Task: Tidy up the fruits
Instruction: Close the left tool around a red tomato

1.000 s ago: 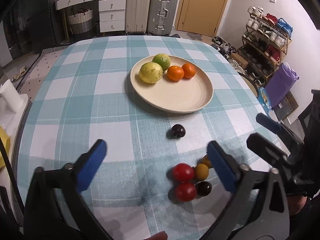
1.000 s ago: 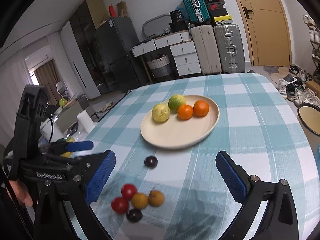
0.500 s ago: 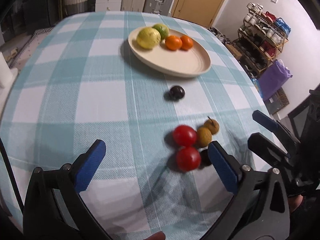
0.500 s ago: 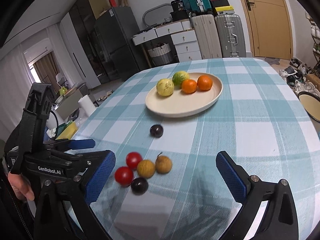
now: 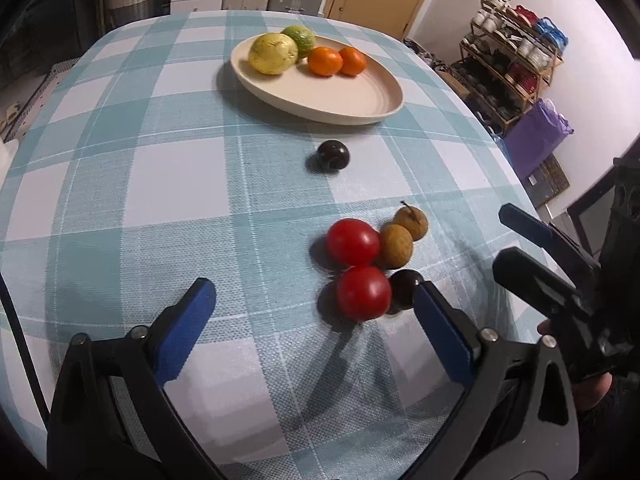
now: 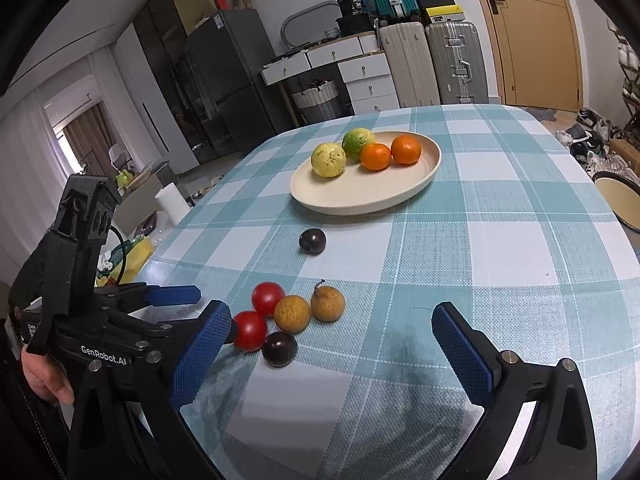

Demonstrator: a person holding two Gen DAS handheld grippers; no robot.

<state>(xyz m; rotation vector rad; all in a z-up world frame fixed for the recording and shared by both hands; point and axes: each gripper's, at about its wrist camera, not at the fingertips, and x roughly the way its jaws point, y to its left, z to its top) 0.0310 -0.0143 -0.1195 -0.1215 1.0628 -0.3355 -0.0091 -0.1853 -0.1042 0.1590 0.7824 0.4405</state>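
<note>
A cream plate (image 5: pixel 344 96) (image 6: pixel 384 196) holds a yellow fruit (image 5: pixel 273 53), a green fruit (image 5: pixel 299 39) and two oranges (image 5: pixel 325 61). A lone dark plum (image 5: pixel 333 155) (image 6: pixel 313 241) lies in front of it. A cluster lies nearer: two red tomatoes (image 5: pixel 363 292) (image 6: pixel 267 298), two brown longans (image 5: pixel 396 245) (image 6: pixel 328 303) and a dark plum (image 5: pixel 406 286) (image 6: pixel 279 349). My left gripper (image 5: pixel 312 316) is open and empty, low over the cloth, its right finger beside the cluster. My right gripper (image 6: pixel 332 344) is open and empty just behind the cluster.
The round table wears a teal checked cloth (image 5: pixel 160 184). A shoe rack (image 5: pixel 516 64) and a purple bag (image 5: pixel 536 136) stand to the right. Suitcases (image 6: pixel 452 64), white drawers (image 6: pixel 360 76) and a fridge (image 6: pixel 224 80) line the far wall.
Both grippers have moved forward and lower toward the fruit cluster, which now looks larger and nearer. Both stay open. No fruit has moved.
</note>
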